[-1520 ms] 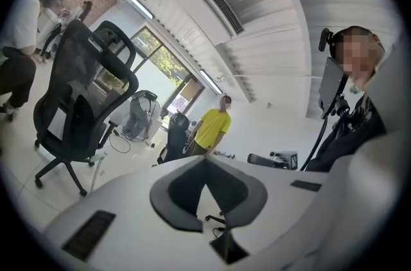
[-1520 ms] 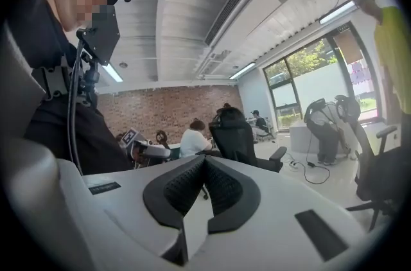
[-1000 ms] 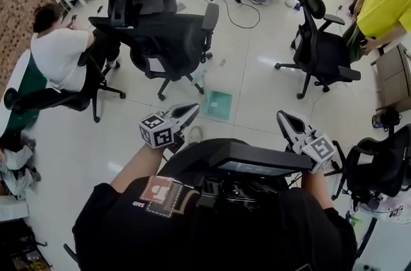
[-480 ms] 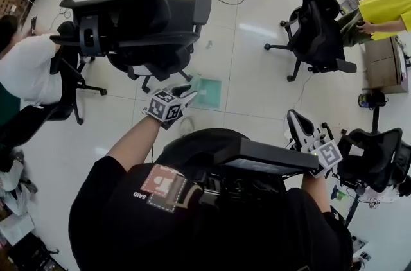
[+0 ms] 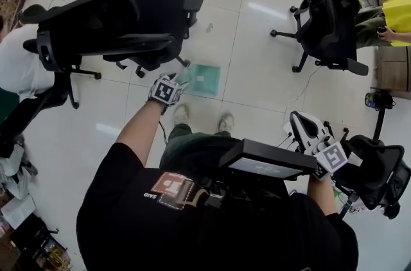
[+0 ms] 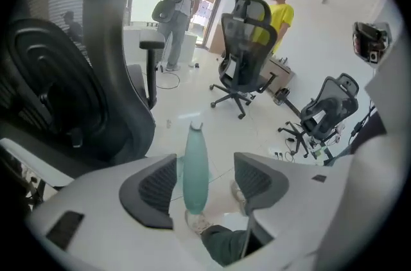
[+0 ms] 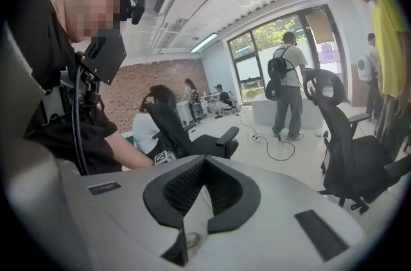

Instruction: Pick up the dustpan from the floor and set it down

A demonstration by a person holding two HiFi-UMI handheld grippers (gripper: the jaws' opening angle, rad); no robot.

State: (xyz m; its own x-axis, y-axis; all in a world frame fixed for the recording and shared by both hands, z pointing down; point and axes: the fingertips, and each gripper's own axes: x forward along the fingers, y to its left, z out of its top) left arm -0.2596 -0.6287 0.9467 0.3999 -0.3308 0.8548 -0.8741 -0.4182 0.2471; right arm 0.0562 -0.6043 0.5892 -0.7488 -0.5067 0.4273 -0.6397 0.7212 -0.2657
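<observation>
- Left gripper [image 6: 205,174] is reaching down at the floor [image 5: 257,77]. Its fingers have just been opening and are now standing wide apart.
- Dustpan [image 5: 204,80] is lying flat on the floor. Its teal handle [image 6: 196,160] is running up between the left fingers, closer to the left pad, and neither pad is touching it.
- The pan body is sitting beyond the fingertips, and a black office chair [image 5: 128,19] is standing just to their left.
- Right gripper [image 7: 202,192] is hanging back at the person's side, well apart from the dustpan, with fingers closed on nothing.
- Handling guess: it's looking like thin moulded plastic, so light and fairly stiff, with a smooth handle.
- Best hold is looking like mid-handle, pads squeezing its flat sides.
- Risk: with a one-point grip the pan may be swinging or twisting about the handle, so I'm favouring a firm close and a slow lift.
</observation>
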